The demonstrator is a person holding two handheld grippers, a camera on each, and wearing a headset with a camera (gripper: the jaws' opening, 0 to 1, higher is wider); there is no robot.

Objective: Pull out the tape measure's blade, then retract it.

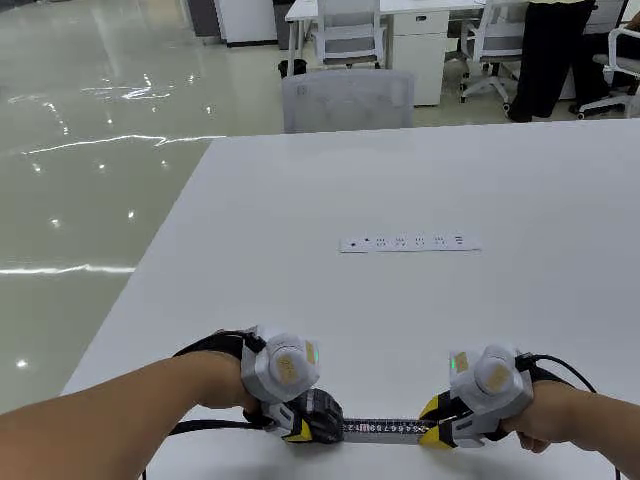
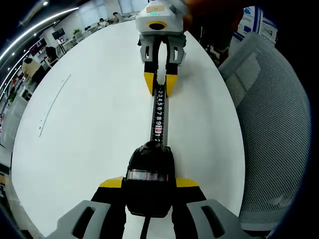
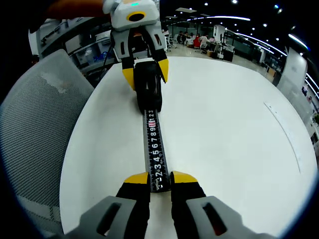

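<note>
A black tape measure case (image 1: 318, 416) lies on the white table near its front edge, with my left gripper (image 1: 300, 425) shut on it; the case (image 2: 150, 179) sits between that gripper's yellow-tipped jaws (image 2: 149, 183). The numbered blade (image 1: 388, 428) is pulled out a short way to the right, about thirteen marks showing. My right gripper (image 1: 432, 422) is shut on the blade's end (image 3: 158, 180). In the right gripper view the case (image 3: 148, 83) lies straight ahead with the left gripper (image 3: 145, 69) around it. In the left gripper view the blade (image 2: 158, 112) runs to the right gripper (image 2: 160, 82).
A white power strip (image 1: 409, 243) lies flat mid-table, well beyond the grippers. A grey mesh chair (image 1: 347, 100) stands at the table's far edge; a mesh chair back (image 2: 271, 124) is close beside the near edge. Desks, chairs and a standing person (image 1: 548, 55) are in the background.
</note>
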